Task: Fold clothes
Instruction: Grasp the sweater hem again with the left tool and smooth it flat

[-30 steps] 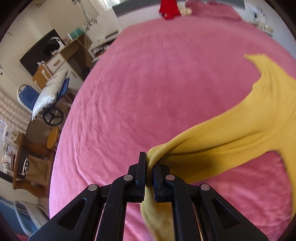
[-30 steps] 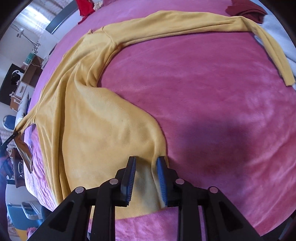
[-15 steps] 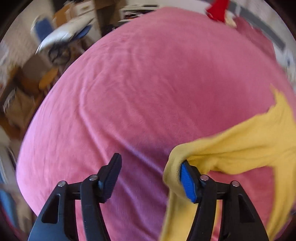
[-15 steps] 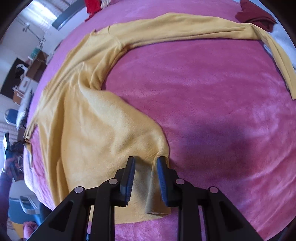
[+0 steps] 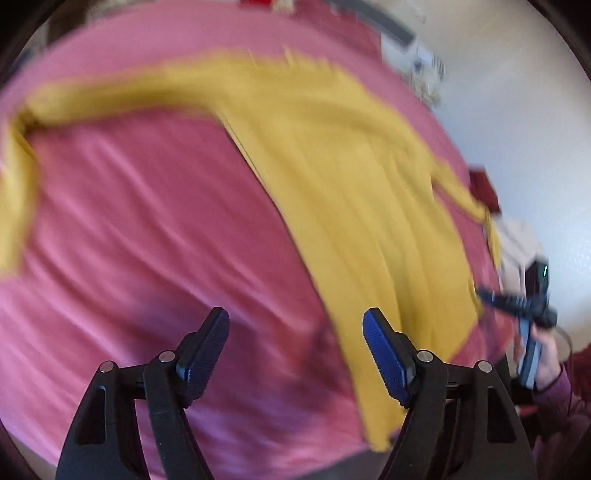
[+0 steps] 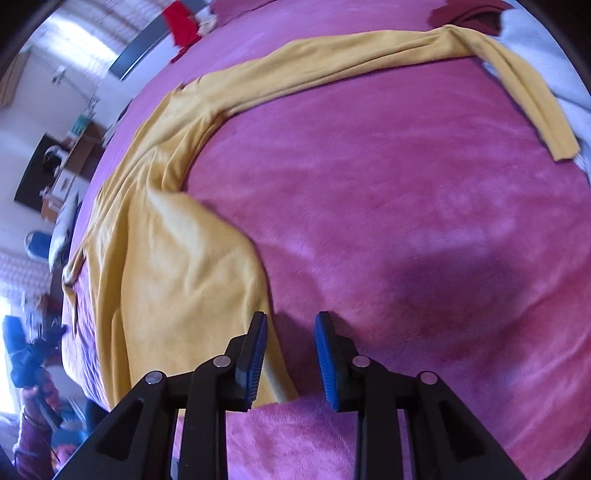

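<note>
A yellow long-sleeved sweater (image 6: pixel 173 266) lies spread on the pink bed cover (image 6: pixel 406 206), one sleeve (image 6: pixel 369 51) stretched to the far right. My right gripper (image 6: pixel 291 325) hovers at the sweater's near hem corner. Its jaws are opening, and the cloth edge runs beside and under the left finger without being pinched. In the blurred left wrist view the sweater (image 5: pixel 362 192) crosses the cover (image 5: pixel 147 229). My left gripper (image 5: pixel 295 325) is over bare cover just left of the hem, its jaws opening wide with nothing between them.
A red garment (image 6: pixel 181 22) lies at the far end of the bed, a dark red one (image 6: pixel 469 14) and a pale cloth (image 6: pixel 554 66) at the far right. Furniture stands beyond the bed's left edge. A hand holds the right gripper (image 5: pixel 528 306).
The left gripper let go of the yellow sleeve cuff, opened wide and swung over to the sweater's hem. The right gripper's jaws widened, and the hem corner now sits at its left finger.
</note>
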Demonstrator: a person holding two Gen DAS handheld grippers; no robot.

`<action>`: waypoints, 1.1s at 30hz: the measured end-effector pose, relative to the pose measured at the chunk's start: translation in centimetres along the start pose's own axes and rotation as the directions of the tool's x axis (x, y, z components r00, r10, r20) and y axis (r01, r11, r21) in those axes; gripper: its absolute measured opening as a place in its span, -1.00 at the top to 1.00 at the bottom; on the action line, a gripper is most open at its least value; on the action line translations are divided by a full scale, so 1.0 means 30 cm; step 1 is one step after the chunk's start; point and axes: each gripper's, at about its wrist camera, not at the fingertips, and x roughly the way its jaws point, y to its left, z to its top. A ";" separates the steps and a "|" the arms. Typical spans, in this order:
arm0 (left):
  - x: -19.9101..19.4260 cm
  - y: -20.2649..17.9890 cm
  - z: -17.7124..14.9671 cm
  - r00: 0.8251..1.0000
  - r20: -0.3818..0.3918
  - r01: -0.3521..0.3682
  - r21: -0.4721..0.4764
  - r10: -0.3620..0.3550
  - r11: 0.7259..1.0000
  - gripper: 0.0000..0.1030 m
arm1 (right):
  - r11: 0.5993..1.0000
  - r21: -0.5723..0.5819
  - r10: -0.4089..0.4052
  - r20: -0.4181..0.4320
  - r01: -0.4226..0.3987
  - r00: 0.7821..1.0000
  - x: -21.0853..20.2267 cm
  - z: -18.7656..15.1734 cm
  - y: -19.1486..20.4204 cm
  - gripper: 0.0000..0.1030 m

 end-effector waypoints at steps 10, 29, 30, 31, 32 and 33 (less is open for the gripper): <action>0.102 -0.064 -0.104 0.995 0.009 0.096 -0.037 -0.096 0.995 -0.62 | 0.986 -0.145 0.072 -0.076 -0.083 0.994 0.091 -0.046 0.062 0.29; -0.098 0.109 -0.148 0.975 0.124 0.210 -0.229 -0.185 0.951 0.87 | 0.978 -0.019 0.206 0.011 -0.206 0.978 -0.091 -0.094 0.060 0.89; -0.127 0.124 -0.144 0.975 0.136 0.203 -0.231 -0.175 0.952 0.87 | 0.976 -0.024 0.216 0.005 -0.216 0.976 -0.107 -0.087 0.067 0.89; -0.149 0.145 -0.145 0.976 0.140 0.195 -0.232 -0.166 0.953 0.87 | 0.975 -0.030 0.220 -0.002 -0.220 0.976 -0.119 -0.079 0.070 0.89; -0.159 0.151 -0.150 0.977 0.139 0.190 -0.237 -0.161 0.953 0.87 | 0.975 -0.036 0.220 -0.008 -0.220 0.975 -0.128 -0.073 0.070 0.89; -0.156 0.150 -0.160 0.981 0.127 0.174 -0.236 -0.147 0.956 0.87 | 0.975 -0.042 0.216 -0.013 -0.216 0.976 -0.130 -0.078 0.072 0.89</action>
